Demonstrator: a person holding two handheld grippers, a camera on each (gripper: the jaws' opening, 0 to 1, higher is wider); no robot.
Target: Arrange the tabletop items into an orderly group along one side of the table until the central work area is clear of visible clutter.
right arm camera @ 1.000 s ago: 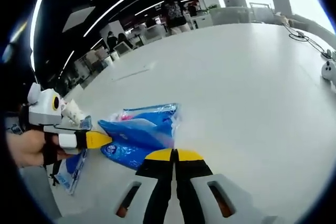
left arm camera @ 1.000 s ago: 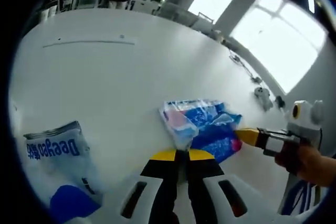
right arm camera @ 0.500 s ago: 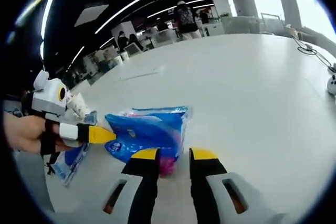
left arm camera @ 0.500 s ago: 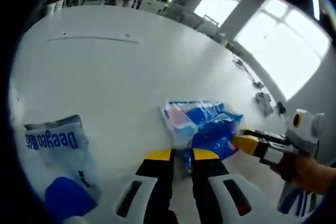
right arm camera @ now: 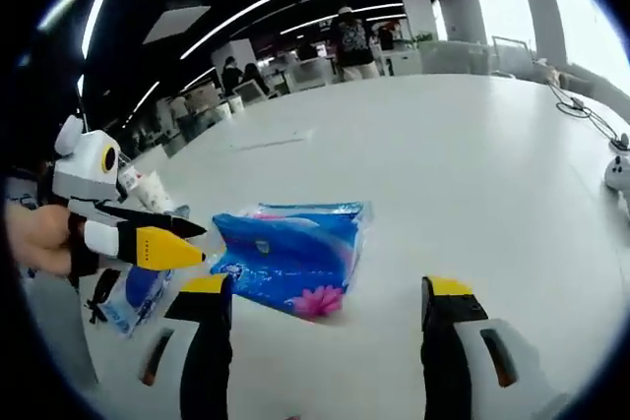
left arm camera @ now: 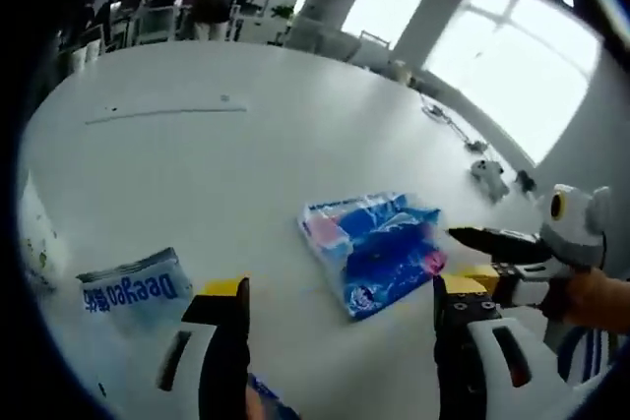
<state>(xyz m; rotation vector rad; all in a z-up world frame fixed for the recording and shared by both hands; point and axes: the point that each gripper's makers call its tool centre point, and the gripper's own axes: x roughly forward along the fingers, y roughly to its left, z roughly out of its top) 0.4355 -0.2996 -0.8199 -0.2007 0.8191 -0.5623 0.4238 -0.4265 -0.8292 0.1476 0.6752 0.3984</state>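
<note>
A blue tissue pack [left arm camera: 372, 248] with a pink flower print lies flat on the white table [left arm camera: 226, 164]. My left gripper [left arm camera: 343, 287] is open just short of it, one jaw off each near corner and neither touching. From the right my right gripper [left arm camera: 482, 255] comes in, its fingers spread beside the pack's right edge. In the right gripper view the same pack [right arm camera: 295, 253] lies ahead of my open right gripper [right arm camera: 327, 287]. There the left gripper [right arm camera: 185, 239], held by a hand [right arm camera: 39, 238], points at the pack's left end.
A white and blue Deeyeo wipes pack [left arm camera: 138, 290] lies to the left of the left gripper, also seen as the wipes pack [right arm camera: 138, 294]. Small white gadgets and a cable [left arm camera: 487, 172] sit along the far window side. People stand beyond the table's far edge.
Both grippers were shut on the tissue pack's edges; both have opened wide, let it go and drawn back a little. The pack now rests flat on the table.
</note>
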